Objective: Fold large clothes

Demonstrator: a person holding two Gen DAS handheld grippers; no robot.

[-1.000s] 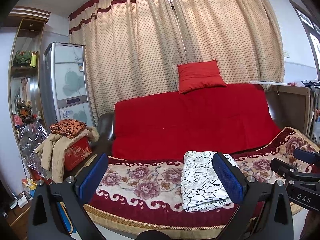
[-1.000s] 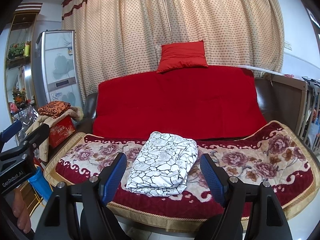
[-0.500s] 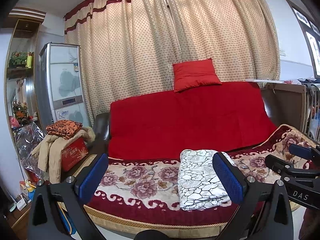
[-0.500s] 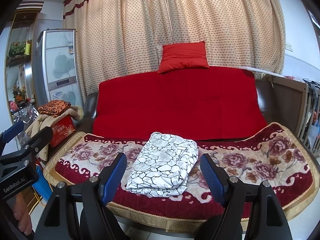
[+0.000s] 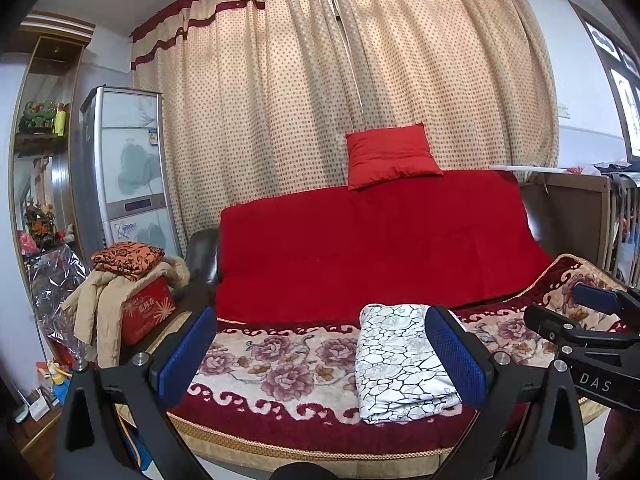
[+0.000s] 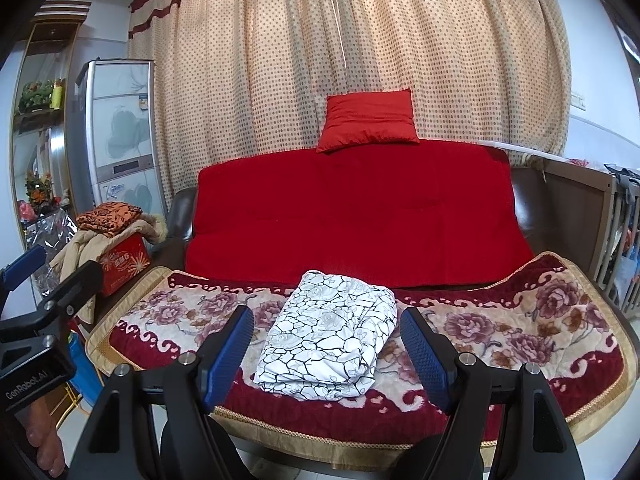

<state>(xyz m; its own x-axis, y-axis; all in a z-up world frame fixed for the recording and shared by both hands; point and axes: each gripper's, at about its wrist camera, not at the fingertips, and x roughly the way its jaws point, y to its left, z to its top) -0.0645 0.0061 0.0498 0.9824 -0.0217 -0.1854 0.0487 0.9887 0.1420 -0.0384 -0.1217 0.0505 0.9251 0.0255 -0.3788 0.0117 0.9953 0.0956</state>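
Nothing has shifted since a second ago: both grippers hover before the sofa. Left gripper [image 5: 320, 356] has its jaws spread, empty; right gripper [image 6: 328, 344] likewise spread, gripping nothing. Folded white garment [image 6: 330, 346] lies on the floral blanket [image 6: 540, 320], at twelve o'clock from the right gripper, untouched

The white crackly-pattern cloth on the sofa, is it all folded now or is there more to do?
It looks done: the white patterned cloth lies as a neat folded bundle on the floral blanket. Nothing is in hand: the left gripper and right gripper are both open and empty, held back from the sofa. No unfolded cloth shows on the sofa, so I can't see anything left.
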